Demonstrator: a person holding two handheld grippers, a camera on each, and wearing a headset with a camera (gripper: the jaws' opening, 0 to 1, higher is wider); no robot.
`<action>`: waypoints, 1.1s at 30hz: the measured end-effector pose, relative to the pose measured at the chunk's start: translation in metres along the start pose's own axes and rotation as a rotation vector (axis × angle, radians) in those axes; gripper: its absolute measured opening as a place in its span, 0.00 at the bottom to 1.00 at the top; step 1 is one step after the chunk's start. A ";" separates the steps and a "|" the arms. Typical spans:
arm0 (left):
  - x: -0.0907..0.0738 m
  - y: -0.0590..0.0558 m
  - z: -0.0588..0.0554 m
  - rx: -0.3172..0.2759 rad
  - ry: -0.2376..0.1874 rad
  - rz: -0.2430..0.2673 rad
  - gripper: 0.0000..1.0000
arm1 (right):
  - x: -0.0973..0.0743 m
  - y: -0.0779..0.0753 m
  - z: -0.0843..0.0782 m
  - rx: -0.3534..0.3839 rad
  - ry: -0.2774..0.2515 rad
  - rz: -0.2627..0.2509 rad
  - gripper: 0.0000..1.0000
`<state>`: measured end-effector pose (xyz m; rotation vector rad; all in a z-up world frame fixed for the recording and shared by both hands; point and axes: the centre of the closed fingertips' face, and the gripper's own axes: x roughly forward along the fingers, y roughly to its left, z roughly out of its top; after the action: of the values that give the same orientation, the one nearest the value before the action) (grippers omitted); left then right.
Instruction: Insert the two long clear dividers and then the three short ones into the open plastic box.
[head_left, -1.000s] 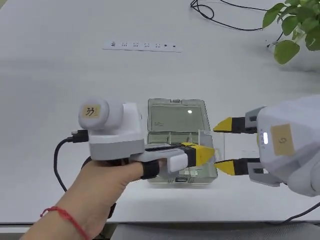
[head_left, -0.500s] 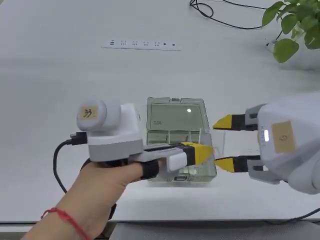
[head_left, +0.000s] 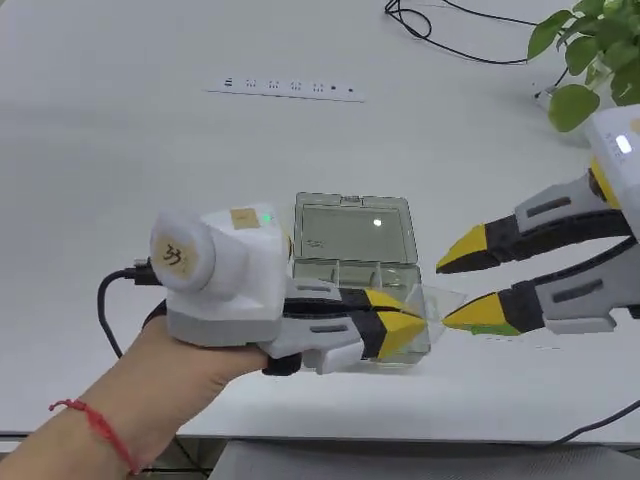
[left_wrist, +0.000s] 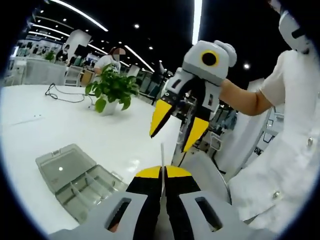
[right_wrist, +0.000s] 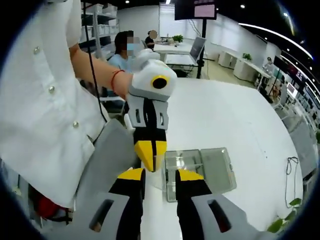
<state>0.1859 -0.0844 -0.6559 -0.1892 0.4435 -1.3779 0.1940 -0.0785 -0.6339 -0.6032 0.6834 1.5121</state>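
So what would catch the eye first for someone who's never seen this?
Two white hand-held grippers with yellow-tipped jaws face each other over the near edge of the white workbench. The left gripper has its jaws shut on a thin clear plastic divider, while the right gripper faces it with jaws open. Behind them lies the open clear plastic box, and a green leafy plant stands far right.

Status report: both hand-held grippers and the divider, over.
Left hand-held gripper shut on clear divider. Right hand-held gripper open, tips near it. Box open, divider not yet in.
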 end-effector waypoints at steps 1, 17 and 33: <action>0.000 -0.002 0.000 0.022 0.003 -0.009 0.00 | 0.000 0.001 0.000 -0.002 0.001 0.015 0.23; -0.005 -0.014 -0.001 0.125 0.016 -0.043 0.00 | 0.011 0.020 0.001 0.000 0.035 0.187 0.09; -0.005 -0.017 0.001 0.152 -0.003 -0.049 0.00 | 0.012 0.028 0.002 0.021 0.020 0.228 0.03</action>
<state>0.1703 -0.0828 -0.6471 -0.0778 0.3315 -1.4530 0.1654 -0.0694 -0.6401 -0.5384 0.8034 1.7097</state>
